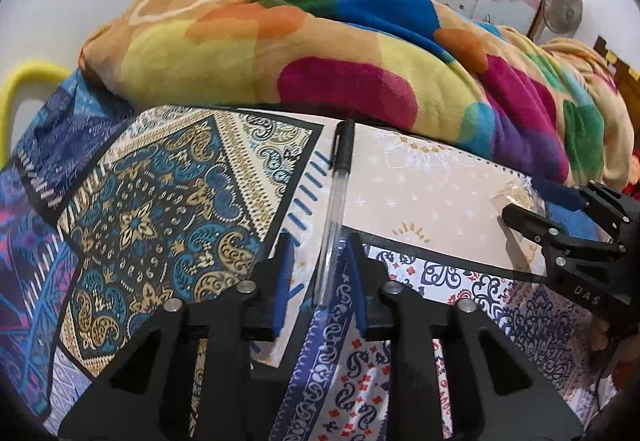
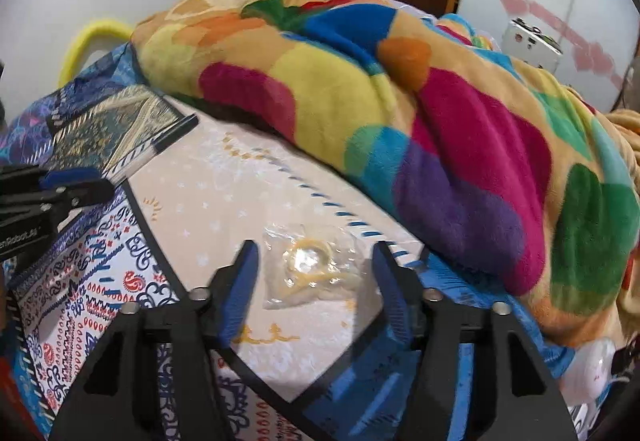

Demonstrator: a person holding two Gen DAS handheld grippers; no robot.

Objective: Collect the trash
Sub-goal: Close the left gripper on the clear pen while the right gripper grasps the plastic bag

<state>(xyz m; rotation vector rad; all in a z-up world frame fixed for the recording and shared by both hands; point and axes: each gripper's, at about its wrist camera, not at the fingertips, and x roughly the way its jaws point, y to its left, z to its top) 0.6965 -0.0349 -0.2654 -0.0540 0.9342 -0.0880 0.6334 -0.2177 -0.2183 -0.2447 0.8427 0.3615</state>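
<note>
Your left tongs [image 1: 318, 273] stand spread at lower centre of the left wrist view, the clear pen [image 1: 334, 209] with its black cap lying between the blue pads, neither pad pressing it. The pen rests on the patterned bedsheet [image 1: 160, 201], running up toward the colourful blanket [image 1: 320, 53]. Your right tongs [image 2: 314, 273] are spread too, bracketing the crumpled clear plastic wrapper [image 2: 310, 265] at lower centre of the right wrist view; the pads sit just beside it, apart from it. The wrapper lies flat on the beige patch of the sheet.
</note>
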